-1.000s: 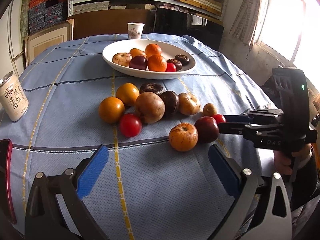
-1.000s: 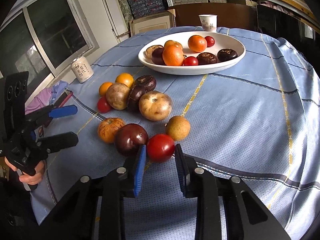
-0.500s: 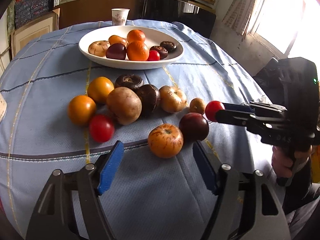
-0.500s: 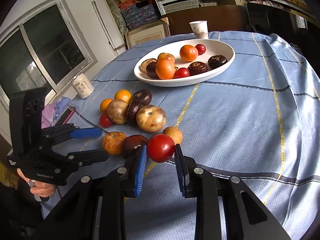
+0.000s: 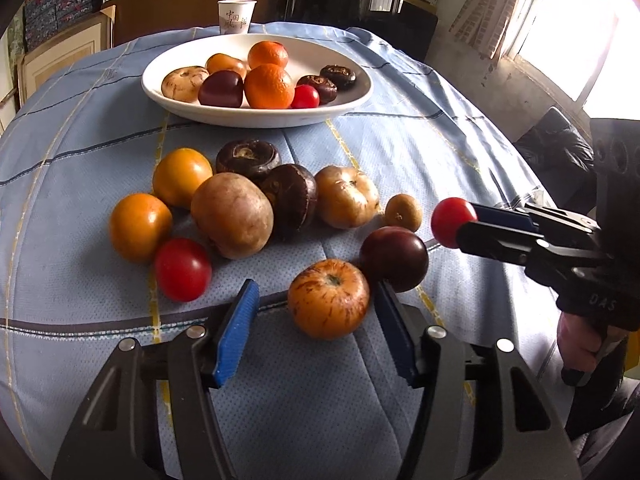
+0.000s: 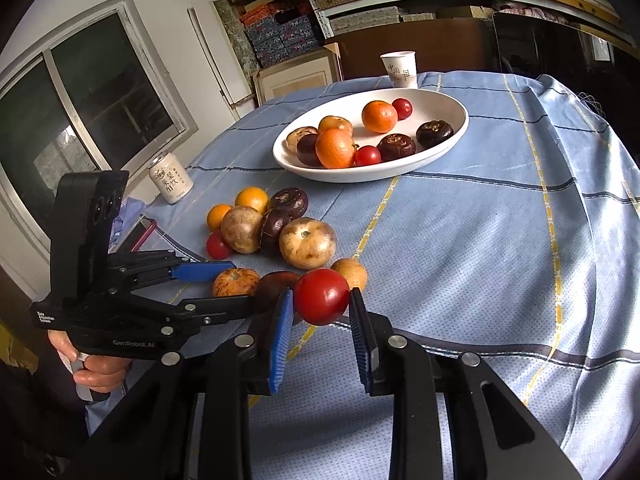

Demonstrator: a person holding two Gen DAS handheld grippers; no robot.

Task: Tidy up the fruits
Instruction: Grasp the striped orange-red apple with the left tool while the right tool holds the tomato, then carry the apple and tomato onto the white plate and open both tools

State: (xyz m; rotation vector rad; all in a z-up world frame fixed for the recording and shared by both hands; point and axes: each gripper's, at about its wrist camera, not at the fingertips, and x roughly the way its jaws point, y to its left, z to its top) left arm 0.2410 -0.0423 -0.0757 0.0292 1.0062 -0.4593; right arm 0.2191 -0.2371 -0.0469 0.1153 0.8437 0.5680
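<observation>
Red tomato [image 6: 321,296] pinched between my right gripper [image 6: 320,320] pads, lifted off the blue cloth near the table's [image 6: 500,240] near edge; grip is only at its sides, so a jolt could roll it out. My left gripper [image 5: 316,320] stands wide around the striped orange fruit [image 5: 329,298], nothing held; its right pad sits just beside the dark plum [image 5: 394,258], which closing may nudge. White plate [image 5: 352,104] lies toward the far edge, half full; its right part is bare. Open cloth runs along the table's right side, free of the loose fruit; both tools sit close together, a clash risk.
</observation>
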